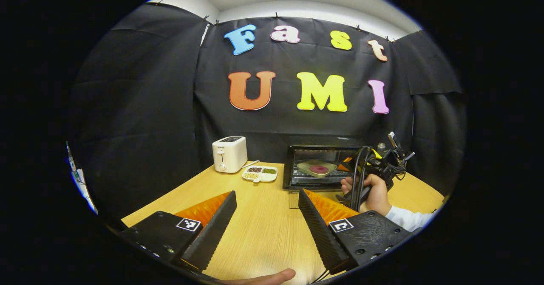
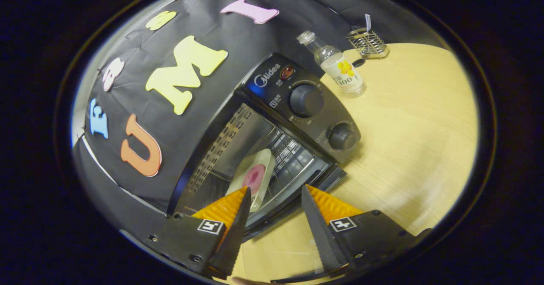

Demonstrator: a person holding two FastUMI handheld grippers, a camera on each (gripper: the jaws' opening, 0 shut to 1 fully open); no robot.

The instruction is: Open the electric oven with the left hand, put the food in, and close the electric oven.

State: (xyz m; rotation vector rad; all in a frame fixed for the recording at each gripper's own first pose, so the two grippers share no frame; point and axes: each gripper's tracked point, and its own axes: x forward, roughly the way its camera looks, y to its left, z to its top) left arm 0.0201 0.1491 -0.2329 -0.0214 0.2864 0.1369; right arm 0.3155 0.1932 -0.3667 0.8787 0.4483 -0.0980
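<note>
Light wooden tabletop [image 1: 263, 225]: black electric oven [image 2: 272, 149] open, pale dish of pink food [image 2: 253, 178] inside; my left hand-held gripper [image 1: 267, 217] and right hand-held gripper [image 2: 274, 210] gape empty; closing remains.

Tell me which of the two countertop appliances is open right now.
The black electric oven, door down with the food dish on its rack; the white toaster sits apart to its left.

The left gripper view looks level across the worktop [image 1: 263, 229], well back from the open oven [image 1: 323, 166] ahead to its right. The right gripper view, rolled sideways, sits close before that same oven [image 2: 272, 149], which both share.
</note>
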